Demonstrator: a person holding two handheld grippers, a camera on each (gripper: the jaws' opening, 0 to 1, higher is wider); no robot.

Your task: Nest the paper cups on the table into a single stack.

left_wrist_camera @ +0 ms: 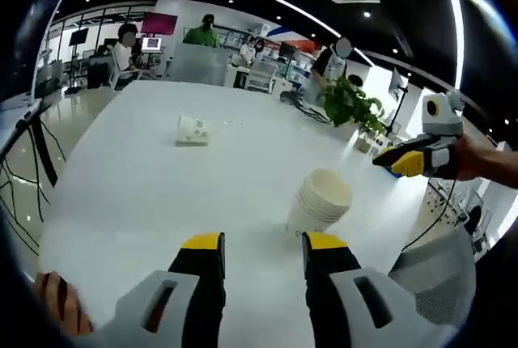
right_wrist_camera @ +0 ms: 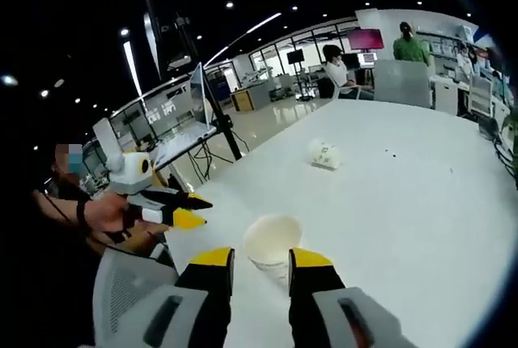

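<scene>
Yellow-tipped jaws of the left gripper (left_wrist_camera: 263,243) are seen at lower centre of the left gripper view, parted wide, nothing held. Just beyond, right of centre, a stack of paper cups (left_wrist_camera: 319,201) is tipped on the white table (left_wrist_camera: 129,194). A single printed cup (left_wrist_camera: 192,129) lies on its side, upper left of centre. The right gripper (right_wrist_camera: 261,260) is seen low in the right gripper view, jaws apart, the stack's open mouth (right_wrist_camera: 272,243) just behind them; no grip can be confirmed. The lone cup (right_wrist_camera: 323,154) is seen upper centre.
</scene>
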